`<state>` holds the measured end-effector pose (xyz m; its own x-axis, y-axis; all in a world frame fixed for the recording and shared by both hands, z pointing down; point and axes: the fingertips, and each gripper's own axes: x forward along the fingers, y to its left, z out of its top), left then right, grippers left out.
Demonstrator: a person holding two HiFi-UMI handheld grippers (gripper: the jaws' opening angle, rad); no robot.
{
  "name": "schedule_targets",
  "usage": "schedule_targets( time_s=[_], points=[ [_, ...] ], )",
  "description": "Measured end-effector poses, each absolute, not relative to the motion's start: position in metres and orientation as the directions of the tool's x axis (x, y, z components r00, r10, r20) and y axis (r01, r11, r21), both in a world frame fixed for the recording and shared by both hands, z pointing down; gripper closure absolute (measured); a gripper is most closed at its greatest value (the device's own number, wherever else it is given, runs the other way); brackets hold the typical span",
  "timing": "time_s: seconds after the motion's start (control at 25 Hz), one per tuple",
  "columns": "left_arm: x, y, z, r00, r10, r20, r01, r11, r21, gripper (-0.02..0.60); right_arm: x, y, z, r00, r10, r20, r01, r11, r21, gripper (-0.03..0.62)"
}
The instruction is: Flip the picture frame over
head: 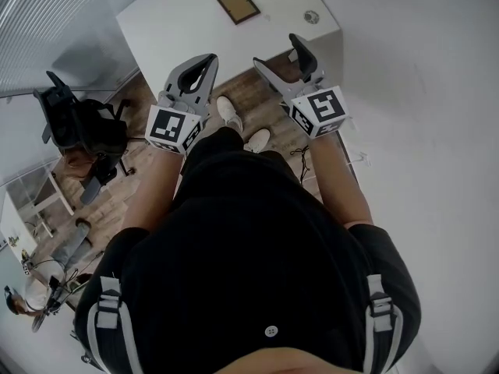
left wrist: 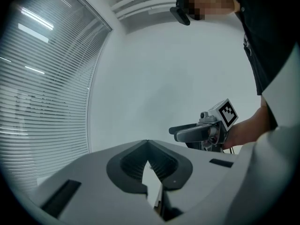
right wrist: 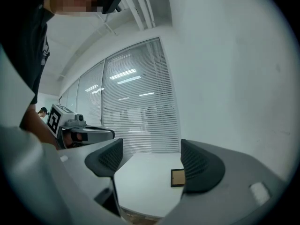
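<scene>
A brown picture frame (head: pixel 238 5) lies flat on the white table (head: pixel 179 29), far ahead of both grippers. My left gripper (head: pixel 208 60) is held over the floor in front of the table's near edge, its jaws closed tip to tip with nothing between them (left wrist: pixel 147 143). To its right, level with it, my right gripper (head: pixel 277 51) stands open and empty. In the right gripper view (right wrist: pixel 151 146) the frame (right wrist: pixel 177 177) shows between the spread jaws, its right side hidden by the right jaw. Neither gripper touches the frame or the table.
A small round object (head: pixel 311 16) sits on the table's right end. A black office chair (head: pixel 82 127) stands on the wooden floor at the left, and a seated person (head: pixel 43 287) is at the lower left. Window blinds (right wrist: pixel 136 111) lie beyond the table, and a white wall (head: pixel 421 76) stands to the right.
</scene>
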<state>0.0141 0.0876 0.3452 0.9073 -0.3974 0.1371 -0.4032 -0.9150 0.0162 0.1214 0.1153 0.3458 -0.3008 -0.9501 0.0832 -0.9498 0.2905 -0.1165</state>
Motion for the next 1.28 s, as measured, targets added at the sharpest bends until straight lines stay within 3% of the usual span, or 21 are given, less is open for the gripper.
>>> schedule_targets(
  time_s=[0.84, 1.28],
  points=[
    [0.03, -0.087, 0.368, 0.915, -0.388, 0.11, -0.397, -0.915, 0.071, 0.578, 0.135, -0.076, 0.399, -0.273, -0.918, 0.286, -0.962, 0.253, -0.105, 0.212],
    [0.038, -0.149, 0.403, 0.889, -0.432, 0.15, -0.449, -0.887, 0.106, 0.578, 0.142, -0.155, 0.47, -0.278, -0.865, 0.417, -0.961, 0.252, -0.115, 0.214]
  ],
)
